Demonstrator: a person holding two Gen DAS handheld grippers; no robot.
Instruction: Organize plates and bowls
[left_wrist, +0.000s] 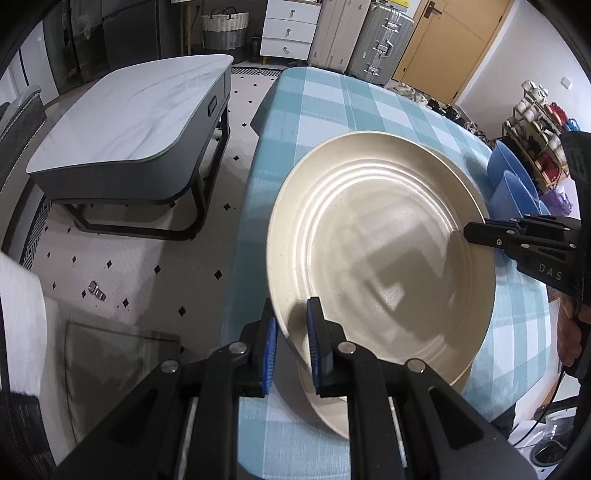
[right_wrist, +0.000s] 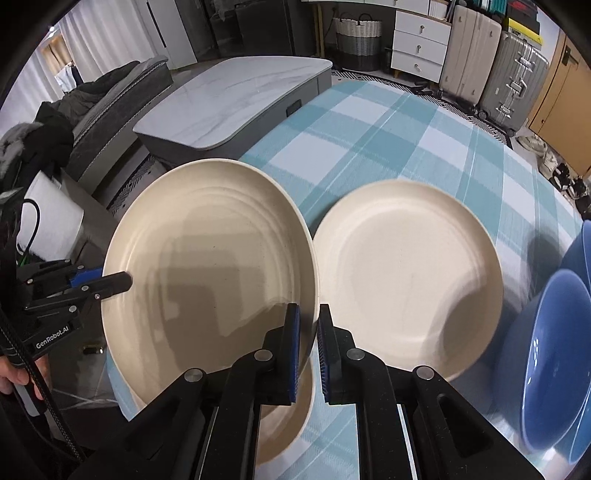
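Cream-coloured and ridged, the big plate (left_wrist: 380, 251) is held up off the checked tablecloth (left_wrist: 332, 110) by both claws at once. The left gripper (left_wrist: 291, 343) is clamped narrow on its near-left rim, blue pads either side; the right gripper (right_wrist: 306, 350) pinches the opposite rim the same way. A second cream plate (left_wrist: 332, 413) lies on the cloth right under the lifted one, showing below its edge.

Only the right wrist view shows a third plate (right_wrist: 410, 277) flat on the cloth just beside the lifted one, their rims almost meeting, and the blue bowls (right_wrist: 554, 362) nested at the right edge of the frame. The left wrist view catches just a slice of those bowls behind the plate, but it alone shows the table's left edge and the tiled floor (left_wrist: 147, 266) below.

Beyond the plates the cloth lies bare towards the far end. The lifted plate overhangs the table's left edge, with the marble coffee table (left_wrist: 129, 122) standing apart across the floor.
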